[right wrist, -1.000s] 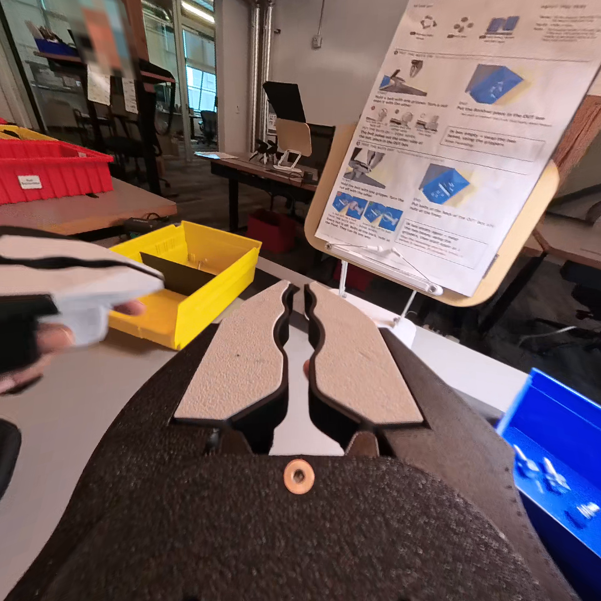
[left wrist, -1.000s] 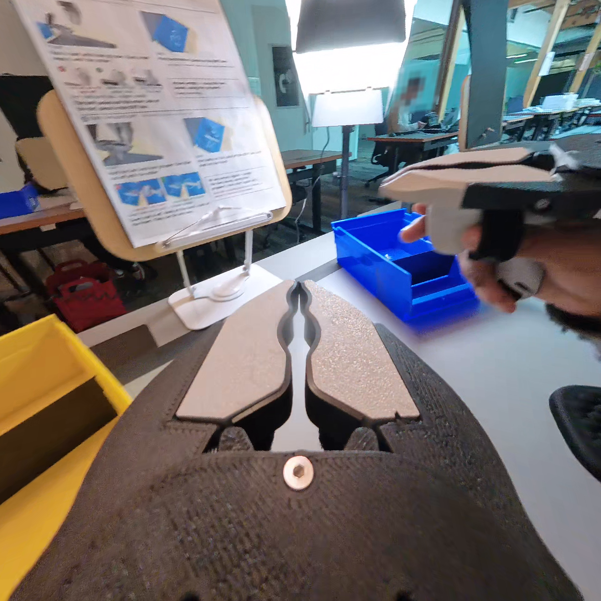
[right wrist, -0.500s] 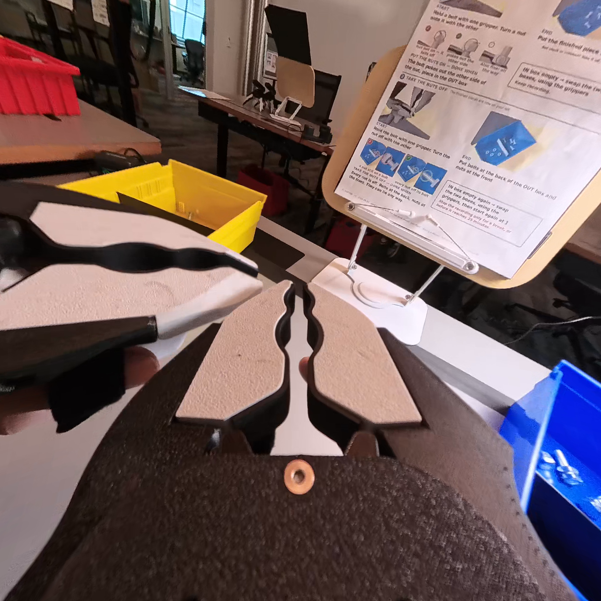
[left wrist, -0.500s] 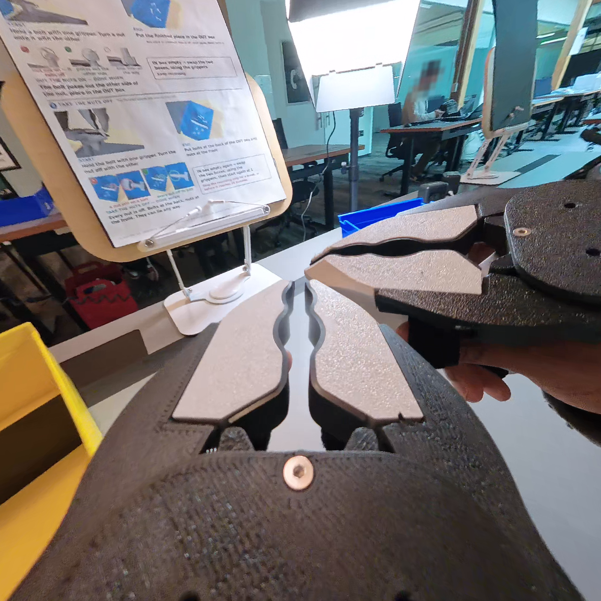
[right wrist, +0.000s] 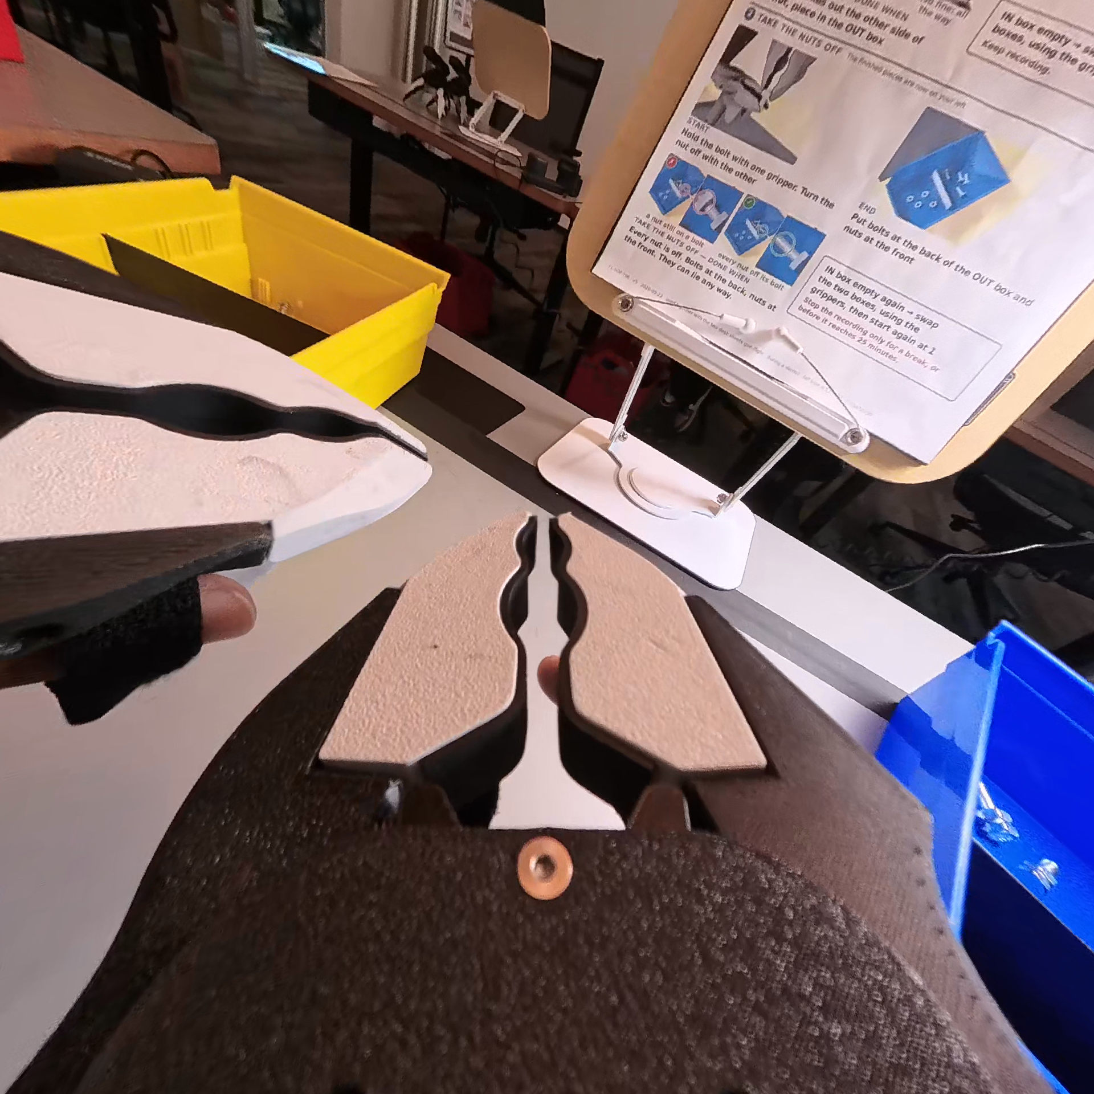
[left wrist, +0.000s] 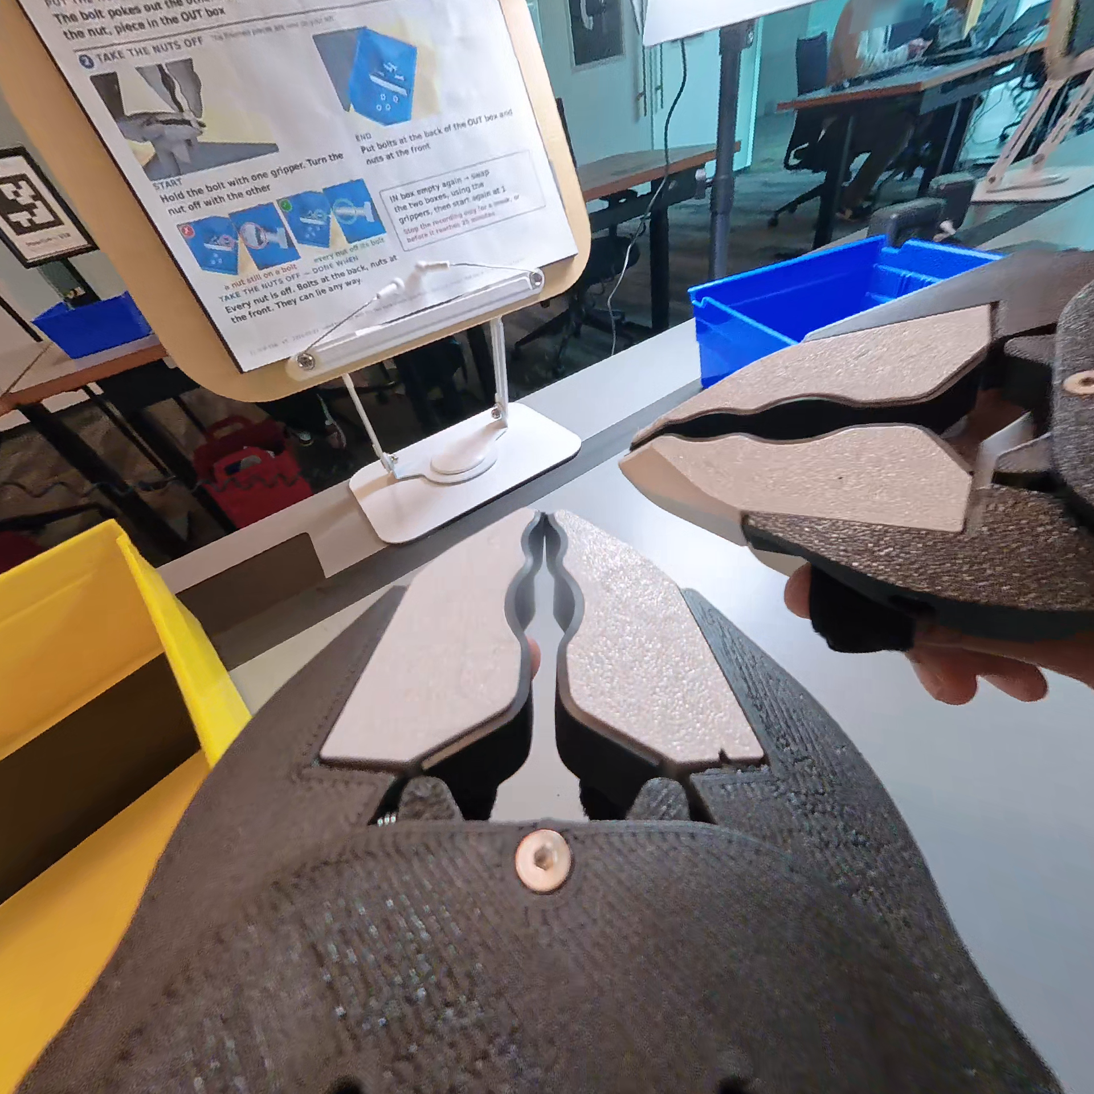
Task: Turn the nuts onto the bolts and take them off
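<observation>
The left tongs (left wrist: pixel 543 524) hang above the grey counter (left wrist: pixel 888 829), fingers together at the tips with nothing between them. The right tongs (right wrist: pixel 541 521) are likewise together and empty, only a thin slit showing. The two point toward each other, tips near but apart, over the middle of the counter. A yellow bin (right wrist: pixel 331 278) sits at the counter's left end, with a black divider across it; its contents cannot be made out. A blue bin (right wrist: pixel 1018 769) sits at the right end, and in it lie a few small metal bolts (right wrist: pixel 997 826). At the far edge, between the bins, a white stand (left wrist: pixel 467 467) carries an instruction sheet (left wrist: pixel 331 160).
</observation>
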The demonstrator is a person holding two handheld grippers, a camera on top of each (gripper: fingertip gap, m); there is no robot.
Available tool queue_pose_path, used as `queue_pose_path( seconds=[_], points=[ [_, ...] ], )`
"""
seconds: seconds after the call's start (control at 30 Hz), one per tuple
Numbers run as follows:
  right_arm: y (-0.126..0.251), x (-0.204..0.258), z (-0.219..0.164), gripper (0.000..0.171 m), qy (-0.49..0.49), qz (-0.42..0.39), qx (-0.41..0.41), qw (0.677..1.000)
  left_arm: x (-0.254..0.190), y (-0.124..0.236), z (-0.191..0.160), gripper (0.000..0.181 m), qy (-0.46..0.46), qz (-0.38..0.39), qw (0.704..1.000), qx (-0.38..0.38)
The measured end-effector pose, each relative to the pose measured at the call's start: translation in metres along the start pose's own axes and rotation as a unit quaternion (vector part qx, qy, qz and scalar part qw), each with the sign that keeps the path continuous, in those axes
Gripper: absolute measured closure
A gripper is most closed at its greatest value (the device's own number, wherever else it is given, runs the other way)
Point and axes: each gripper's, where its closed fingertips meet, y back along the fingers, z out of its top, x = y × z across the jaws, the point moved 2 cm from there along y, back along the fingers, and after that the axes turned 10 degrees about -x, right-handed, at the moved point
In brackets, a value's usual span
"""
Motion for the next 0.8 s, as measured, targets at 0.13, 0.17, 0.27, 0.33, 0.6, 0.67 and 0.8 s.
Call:
queue_pose_path(
  seconds=[0.13, 0.17, 0.27, 0.33, 0.6, 0.67, 0.8],
  points=[
    [0.001, 0.008, 0.000, 0.161, 0.000, 0.020, 0.000, 1.000, 0.006, -0.002, -0.010, 0.181, -0.002, 0.002, 1.000, 0.015],
    [0.002, 0.012, 0.003, 0.157, 0.003, 0.029, -0.005, 1.000, 0.006, -0.001, -0.009, 0.181, -0.001, 0.000, 1.000, 0.016],
    [0.010, 0.026, 0.015, 0.145, 0.015, 0.062, -0.025, 0.998, 0.008, 0.001, -0.004, 0.179, -0.005, -0.003, 1.000, 0.013],
    [0.013, 0.031, 0.021, 0.141, 0.019, 0.073, -0.029, 0.997, 0.010, 0.001, -0.001, 0.178, 0.008, -0.006, 1.000, 0.013],
    [0.017, 0.009, 0.025, 0.139, 0.000, 0.067, -0.037, 0.997, 0.077, 0.007, 0.016, 0.171, 0.021, 0.027, 0.999, 0.017],
    [0.020, 0.002, 0.025, 0.139, 0.001, 0.068, -0.045, 0.997, 0.102, 0.009, 0.027, 0.169, 0.033, 0.027, 0.999, 0.005],
    [0.029, -0.002, 0.002, 0.139, 0.021, 0.082, -0.023, 0.996, 0.173, 0.008, 0.035, 0.170, -0.018, 0.078, 0.996, 0.048]
  ],
)
